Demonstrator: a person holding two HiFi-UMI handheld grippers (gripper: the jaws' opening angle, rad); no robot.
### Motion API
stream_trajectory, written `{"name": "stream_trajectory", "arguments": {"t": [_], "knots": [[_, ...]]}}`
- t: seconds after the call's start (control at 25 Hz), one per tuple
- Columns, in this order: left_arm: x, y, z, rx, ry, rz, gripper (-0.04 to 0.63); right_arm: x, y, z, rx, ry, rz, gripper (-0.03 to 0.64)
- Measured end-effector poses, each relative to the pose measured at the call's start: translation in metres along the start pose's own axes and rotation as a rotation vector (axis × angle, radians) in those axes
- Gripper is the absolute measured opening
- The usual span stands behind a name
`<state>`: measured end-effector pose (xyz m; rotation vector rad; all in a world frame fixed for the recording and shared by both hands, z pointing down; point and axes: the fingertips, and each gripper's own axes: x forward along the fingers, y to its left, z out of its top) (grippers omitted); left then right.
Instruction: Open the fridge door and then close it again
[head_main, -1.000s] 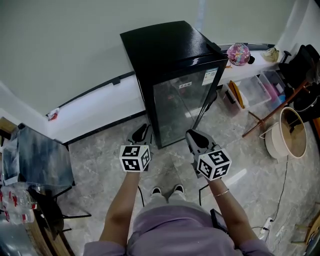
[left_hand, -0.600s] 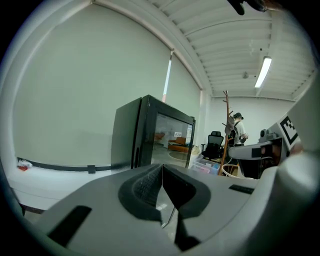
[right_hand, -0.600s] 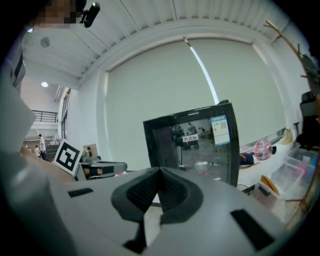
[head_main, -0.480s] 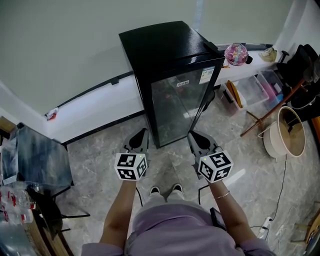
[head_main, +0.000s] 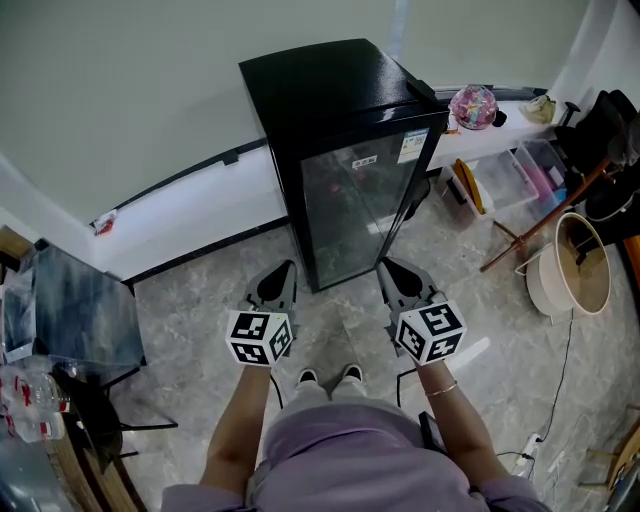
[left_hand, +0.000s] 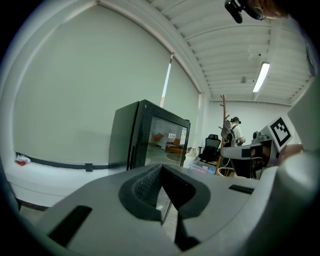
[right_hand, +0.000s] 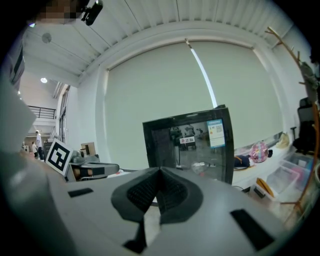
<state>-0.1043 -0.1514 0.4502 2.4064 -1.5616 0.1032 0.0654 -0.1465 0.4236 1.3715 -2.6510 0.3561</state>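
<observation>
A black fridge (head_main: 350, 150) with a glass door stands against the wall, its door shut flush as far as I can tell. It also shows as the fridge (left_hand: 150, 140) in the left gripper view and the fridge (right_hand: 190, 140) in the right gripper view. My left gripper (head_main: 283, 272) hovers in front of the fridge's lower left, shut and holding nothing. My right gripper (head_main: 392, 270) hovers before the lower right corner, also shut and holding nothing. Neither touches the fridge. The left gripper's (left_hand: 161, 172) and the right gripper's (right_hand: 159, 176) pads meet in their own views.
A low white ledge (head_main: 200, 210) runs along the wall. Right of the fridge are a pink bag (head_main: 476, 107), plastic boxes (head_main: 520, 175), a wooden rack (head_main: 545, 225) and a round basin (head_main: 575, 265). A dark chair (head_main: 70, 310) and water bottles (head_main: 30, 400) stand left.
My left gripper has drawn back from the fridge toward my body and a little to the left. The right gripper has barely shifted.
</observation>
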Motion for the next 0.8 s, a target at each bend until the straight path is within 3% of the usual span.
{"name": "stream_trajectory", "arguments": {"t": [0.8], "knots": [[-0.001, -0.016, -0.004, 0.0, 0.003, -0.006, 0.003, -0.011, -0.001, -0.003, -0.02, 0.01, 0.024, 0.003]]}}
